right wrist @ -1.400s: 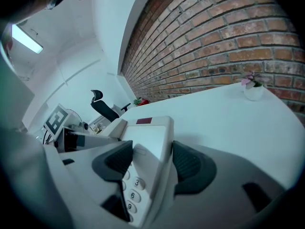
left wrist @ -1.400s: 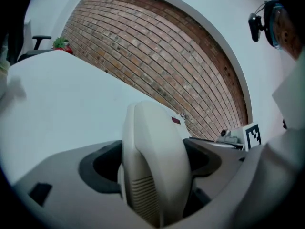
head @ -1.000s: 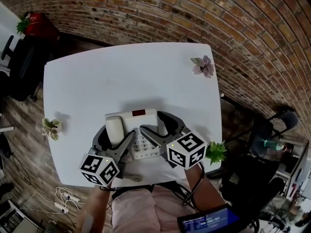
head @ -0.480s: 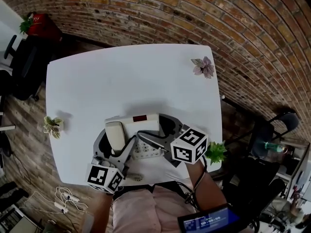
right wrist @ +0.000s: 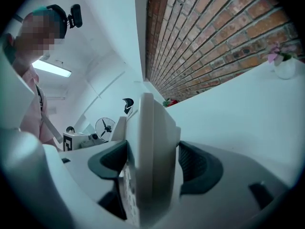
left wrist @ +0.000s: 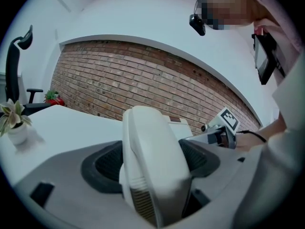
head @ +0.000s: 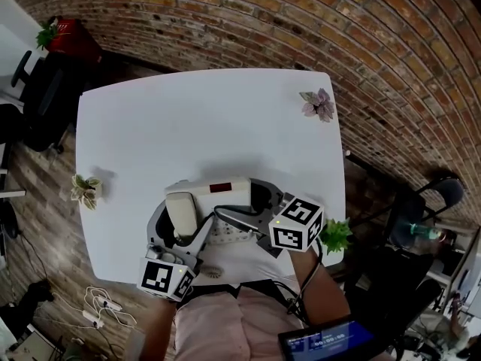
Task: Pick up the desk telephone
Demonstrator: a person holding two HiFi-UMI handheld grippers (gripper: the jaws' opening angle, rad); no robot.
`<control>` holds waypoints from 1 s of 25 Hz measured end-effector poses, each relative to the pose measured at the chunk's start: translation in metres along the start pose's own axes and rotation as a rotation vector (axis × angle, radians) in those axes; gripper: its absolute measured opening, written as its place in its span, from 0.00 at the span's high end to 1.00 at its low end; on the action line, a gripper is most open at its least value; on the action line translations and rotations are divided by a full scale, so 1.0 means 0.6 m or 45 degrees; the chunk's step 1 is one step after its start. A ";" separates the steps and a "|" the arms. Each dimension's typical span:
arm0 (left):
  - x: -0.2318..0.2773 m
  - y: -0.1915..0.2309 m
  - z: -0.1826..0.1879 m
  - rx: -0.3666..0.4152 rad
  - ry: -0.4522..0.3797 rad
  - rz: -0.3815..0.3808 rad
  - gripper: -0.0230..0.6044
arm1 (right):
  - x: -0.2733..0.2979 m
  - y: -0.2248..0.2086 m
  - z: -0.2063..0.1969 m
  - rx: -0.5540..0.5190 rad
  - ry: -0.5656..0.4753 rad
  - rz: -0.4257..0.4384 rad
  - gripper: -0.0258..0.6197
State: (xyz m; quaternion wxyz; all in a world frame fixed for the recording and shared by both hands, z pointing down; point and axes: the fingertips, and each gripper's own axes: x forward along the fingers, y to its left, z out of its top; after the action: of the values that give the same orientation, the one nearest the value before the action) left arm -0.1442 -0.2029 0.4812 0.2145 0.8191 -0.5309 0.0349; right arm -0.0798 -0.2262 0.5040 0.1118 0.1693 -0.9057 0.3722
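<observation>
The white desk telephone (head: pixel 219 195), with its handset (head: pixel 180 213) on the cradle, is at the front of the white table (head: pixel 188 119). My left gripper (head: pixel 180 222) is shut on the handset end, and the handset (left wrist: pixel 152 166) fills the space between its dark pads. My right gripper (head: pixel 248 205) is shut on the phone's right side, with the body's edge (right wrist: pixel 152 142) squeezed between its pads. The phone sits tilted between the two grippers. Whether it is off the table I cannot tell. Its coiled cord (head: pixel 210 271) hangs near the front edge.
Small potted plants stand at the table's left edge (head: pixel 85 190), its far right corner (head: pixel 317 104) and its front right corner (head: pixel 334 235). A brick wall (head: pixel 301 21) runs behind the table. An office chair (head: pixel 37 89) is at the left, and another chair (head: pixel 440 190) at the right.
The left gripper has rolled and risen slightly with the handset end, and its marker cube has dropped lower in the head view. The right gripper has swung a little. Both keep their hold.
</observation>
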 end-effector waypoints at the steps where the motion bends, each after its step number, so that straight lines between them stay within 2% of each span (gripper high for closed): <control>1: -0.001 -0.002 0.001 0.010 -0.002 -0.011 0.35 | -0.002 0.002 0.000 -0.014 -0.004 0.007 0.43; 4: -0.004 -0.004 0.003 0.007 0.012 -0.068 0.28 | -0.005 0.003 -0.002 -0.046 -0.014 0.024 0.43; 7: -0.017 0.002 -0.004 -0.060 0.043 -0.147 0.23 | -0.011 0.005 -0.005 -0.075 -0.019 0.031 0.43; 12: -0.026 -0.009 -0.035 -0.177 0.118 -0.305 0.22 | -0.014 0.018 -0.004 -0.153 -0.034 0.057 0.44; 16: -0.023 -0.017 -0.042 -0.238 0.115 -0.381 0.22 | -0.018 0.025 -0.004 -0.190 -0.045 0.076 0.44; 21: -0.022 -0.026 -0.041 -0.241 0.098 -0.429 0.23 | -0.024 0.029 -0.005 -0.221 -0.068 0.086 0.44; 25: -0.029 -0.034 -0.038 -0.194 0.081 -0.443 0.26 | -0.026 0.038 -0.004 -0.258 -0.069 0.099 0.43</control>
State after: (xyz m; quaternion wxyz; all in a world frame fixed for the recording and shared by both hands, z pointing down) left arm -0.1299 -0.1724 0.4904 0.2951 0.8785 -0.3754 -0.0172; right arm -0.0744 -0.2063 0.4861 0.0892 0.1318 -0.9472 0.2782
